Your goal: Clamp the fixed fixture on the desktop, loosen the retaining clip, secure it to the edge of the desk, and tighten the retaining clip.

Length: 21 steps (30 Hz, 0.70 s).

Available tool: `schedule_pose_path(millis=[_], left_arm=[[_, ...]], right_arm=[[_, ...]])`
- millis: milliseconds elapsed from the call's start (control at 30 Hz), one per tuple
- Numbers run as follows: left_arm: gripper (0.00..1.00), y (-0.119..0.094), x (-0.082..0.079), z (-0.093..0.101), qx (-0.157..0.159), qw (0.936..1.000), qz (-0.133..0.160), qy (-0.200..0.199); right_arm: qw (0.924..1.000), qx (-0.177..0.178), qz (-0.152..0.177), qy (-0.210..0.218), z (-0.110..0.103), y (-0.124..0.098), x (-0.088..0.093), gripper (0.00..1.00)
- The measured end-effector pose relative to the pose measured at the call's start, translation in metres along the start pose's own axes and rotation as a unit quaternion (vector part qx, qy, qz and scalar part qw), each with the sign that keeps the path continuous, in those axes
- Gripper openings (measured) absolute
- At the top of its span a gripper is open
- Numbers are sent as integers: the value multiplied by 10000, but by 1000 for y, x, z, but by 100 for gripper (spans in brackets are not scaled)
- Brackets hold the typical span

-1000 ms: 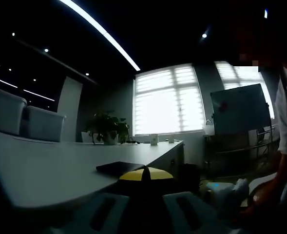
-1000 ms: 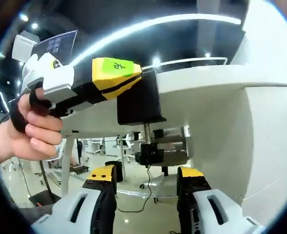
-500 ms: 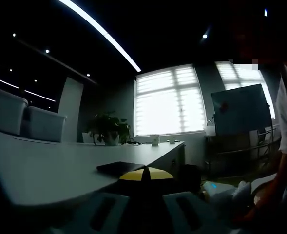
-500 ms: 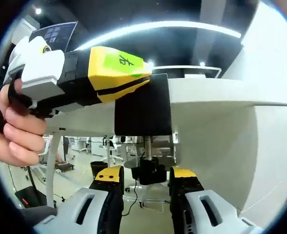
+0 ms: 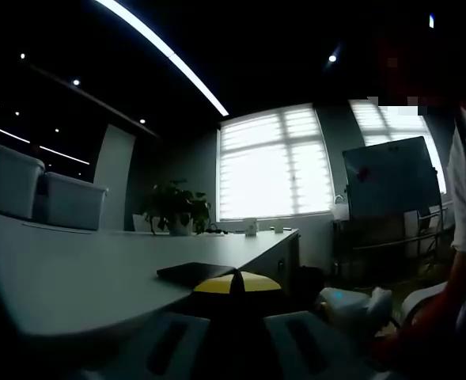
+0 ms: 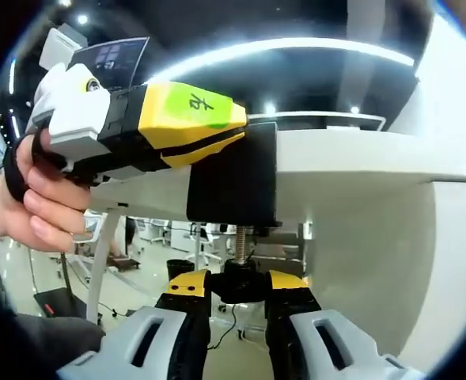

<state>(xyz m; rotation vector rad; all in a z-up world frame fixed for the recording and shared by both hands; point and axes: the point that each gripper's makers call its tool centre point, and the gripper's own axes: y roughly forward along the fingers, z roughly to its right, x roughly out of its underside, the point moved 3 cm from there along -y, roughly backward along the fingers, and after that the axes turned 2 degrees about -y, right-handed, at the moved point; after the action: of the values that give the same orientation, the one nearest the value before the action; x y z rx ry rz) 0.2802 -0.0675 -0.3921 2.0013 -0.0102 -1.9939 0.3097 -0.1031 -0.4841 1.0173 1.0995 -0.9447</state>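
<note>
Right tool (image 6: 238, 286): its two yellow-tipped jaws are rising from 6 o'clock in the right gripper view, drawn narrow and closing on the black knob (image 6: 239, 279) at the bottom of the fixture's screw; the knob is sitting between the tips, touching both.
Left tool, seen from the right gripper view (image 6: 244, 133): it is entering from 9 o'clock, held in a person's hand (image 6: 35, 210), its yellow tips pressing together on the top of the black fixture (image 6: 233, 184).
Left tool, own view (image 5: 234, 283): the yellow tips are meeting at 6 o'clock with no gap, gripping something dark that is hard to make out in the dim picture.
Fixture position: it is sitting on the edge of the white tabletop (image 6: 351, 154), its black body wrapping that edge.
Fixture axis: the long axis is running up and down in the right gripper view, the threaded screw (image 6: 240, 241) pointing down toward 6 o'clock beneath the tabletop.
Count: one fixture, one screw, one knob, two tools.
Mid-distance, left gripper view: a flat dark object (image 5: 195, 273) is lying on the tabletop (image 5: 82, 269) just beyond the tips.
Far, left gripper view: a potted plant (image 5: 175, 210) is standing at the tabletop's far end, near 10 o'clock of centre, before a bright window (image 5: 274, 162); a dark board on a stand (image 5: 391, 176) is at 3 o'clock.
</note>
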Motion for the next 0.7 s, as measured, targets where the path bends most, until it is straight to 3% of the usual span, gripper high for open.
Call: schedule_pose_path(millis=[167, 367, 533, 700], left_arm=[[1, 0, 0, 0, -12, 10000, -9, -6], [1, 0, 0, 1, -27, 10000, 8, -16], [1, 0, 0, 1, -1, 10000, -25, -4], [1, -1, 0, 1, -16, 10000, -31, 29]], right_arm=[[9963, -843, -99, 110, 3, 2, 3, 24], [9918, -1252, -53, 240, 4, 5, 5, 24], [9962, -675, -100, 537, 4, 3, 10, 26], [9951, 225, 84, 962, 4, -8, 7, 54]])
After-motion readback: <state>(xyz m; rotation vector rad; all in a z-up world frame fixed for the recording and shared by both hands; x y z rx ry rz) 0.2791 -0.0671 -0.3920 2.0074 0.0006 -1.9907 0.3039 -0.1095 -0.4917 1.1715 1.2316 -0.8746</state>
